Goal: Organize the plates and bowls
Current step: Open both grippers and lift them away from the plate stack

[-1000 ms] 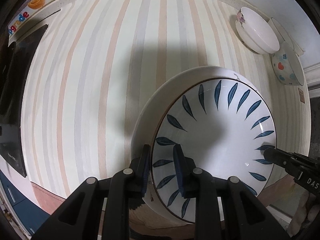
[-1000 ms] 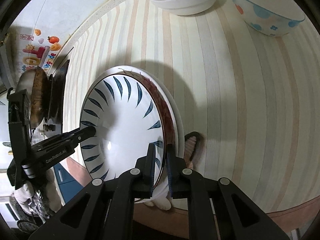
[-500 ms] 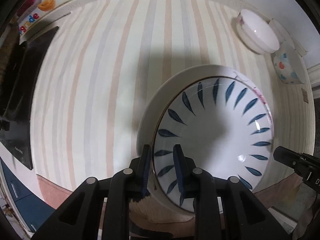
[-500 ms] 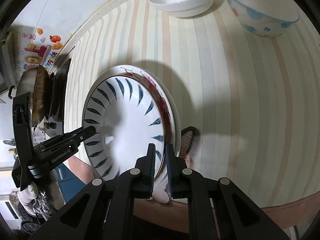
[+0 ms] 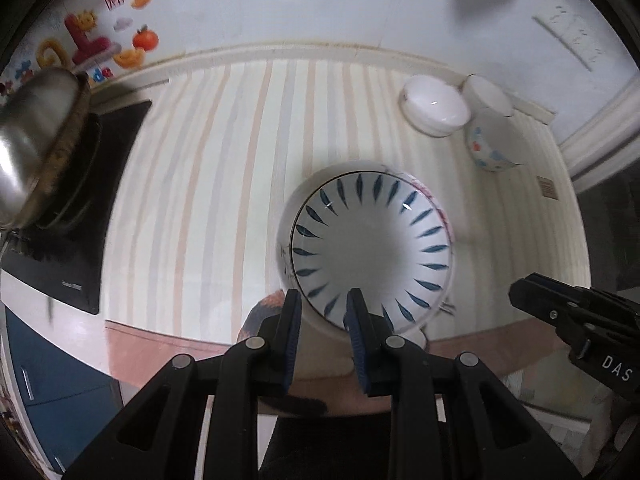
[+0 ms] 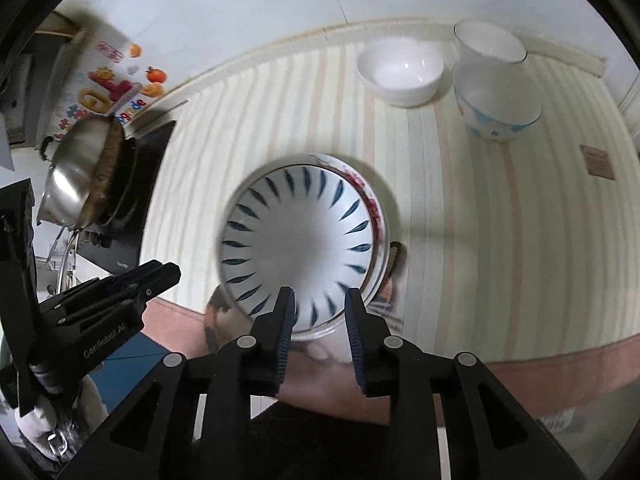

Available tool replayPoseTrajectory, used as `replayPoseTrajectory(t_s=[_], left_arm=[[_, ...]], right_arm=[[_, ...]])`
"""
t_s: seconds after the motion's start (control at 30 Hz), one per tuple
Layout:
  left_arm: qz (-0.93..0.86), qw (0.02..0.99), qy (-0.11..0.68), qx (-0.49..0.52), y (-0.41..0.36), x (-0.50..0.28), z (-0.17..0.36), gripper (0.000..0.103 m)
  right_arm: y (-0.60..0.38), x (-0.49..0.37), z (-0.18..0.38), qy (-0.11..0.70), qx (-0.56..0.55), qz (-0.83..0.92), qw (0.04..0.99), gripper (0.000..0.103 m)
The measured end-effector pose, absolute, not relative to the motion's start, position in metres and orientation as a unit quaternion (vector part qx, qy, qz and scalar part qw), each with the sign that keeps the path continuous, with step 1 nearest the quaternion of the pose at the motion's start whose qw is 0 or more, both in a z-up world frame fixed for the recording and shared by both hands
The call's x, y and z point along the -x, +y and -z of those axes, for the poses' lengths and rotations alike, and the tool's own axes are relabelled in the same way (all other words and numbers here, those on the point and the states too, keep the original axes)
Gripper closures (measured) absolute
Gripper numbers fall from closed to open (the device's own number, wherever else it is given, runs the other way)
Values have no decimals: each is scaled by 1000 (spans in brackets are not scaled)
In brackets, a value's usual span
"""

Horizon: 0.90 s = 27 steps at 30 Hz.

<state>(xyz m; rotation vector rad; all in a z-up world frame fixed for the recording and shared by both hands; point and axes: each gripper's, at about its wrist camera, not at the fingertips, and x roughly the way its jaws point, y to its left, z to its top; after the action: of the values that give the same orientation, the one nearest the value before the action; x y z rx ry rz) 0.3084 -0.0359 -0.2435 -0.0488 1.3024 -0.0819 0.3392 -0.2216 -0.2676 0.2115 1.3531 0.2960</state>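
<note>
The white blue-leaf-patterned ceramic plate (image 6: 300,240) lies stacked on a larger white plate (image 5: 296,204) at the near edge of the striped counter (image 5: 224,184). The right gripper (image 6: 320,300) has just been opening, jaws parted, nothing gripped. The left gripper (image 5: 322,304) hangs above the stack, released, jaws apart.

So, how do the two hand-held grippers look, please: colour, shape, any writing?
Both are matte black plastic. The left gripper and the right gripper each have two flat fingers with ribbed blue pads, triangular cut-outs and silver rivets. White lettering reads "GenRobot.AI" on the left, "DAS" on the right.
</note>
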Motion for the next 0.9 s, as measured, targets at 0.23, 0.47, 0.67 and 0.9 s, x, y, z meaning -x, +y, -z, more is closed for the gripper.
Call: replayPoseTrajectory(t_s=[0.23,0.47,0.67,0.9], left_arm=[[57,821,567,17,-34,-259,191,75],[64,839,540,20,-24,-230,162,28],[66,848,526,13,-24,-218,153,16],[61,842,536,14,-37,-236,161,16]], right_arm=[[-209,-289,213,594,-81,-132,790,42],[-203,-243,169,562,-74,-115,816,17],[-199,-222,157,552,-73,-114,823,12],[-221,-235,164,555,-104,-110,818,10]])
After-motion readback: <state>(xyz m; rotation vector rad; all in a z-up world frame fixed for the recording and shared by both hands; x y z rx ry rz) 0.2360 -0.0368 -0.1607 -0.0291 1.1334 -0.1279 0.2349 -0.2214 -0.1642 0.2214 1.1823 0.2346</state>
